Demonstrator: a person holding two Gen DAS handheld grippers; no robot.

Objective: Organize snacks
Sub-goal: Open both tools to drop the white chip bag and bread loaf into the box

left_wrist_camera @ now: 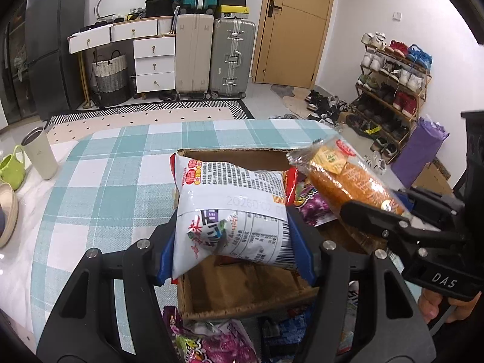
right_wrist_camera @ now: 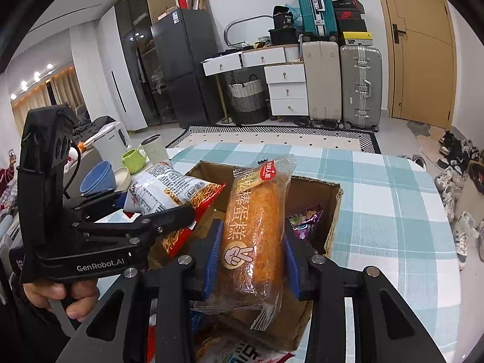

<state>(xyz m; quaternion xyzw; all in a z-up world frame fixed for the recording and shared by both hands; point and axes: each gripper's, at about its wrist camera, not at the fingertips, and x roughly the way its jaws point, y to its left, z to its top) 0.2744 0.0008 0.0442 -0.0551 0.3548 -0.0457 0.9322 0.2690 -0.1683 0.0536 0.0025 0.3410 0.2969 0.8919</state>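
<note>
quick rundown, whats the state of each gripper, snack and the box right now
left gripper: shut on the white noodle snack bag, held above the box
right gripper: shut on the meat floss cake, held above the box
cardboard box: open, flaps up, on the checked tablecloth
purple snack packet: lying inside the box
purple packet on the table: outside the box, near edge

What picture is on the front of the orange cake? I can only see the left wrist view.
Observer: A hand making a peace sign. The cake sits between the right gripper's pads.
Operator: What's on the other side of my white bag?
Observer: The bag has red edges and a picture of noodle sticks.
Operator: What's next to the green cup?
Observer: Stacked blue bowls.
</note>
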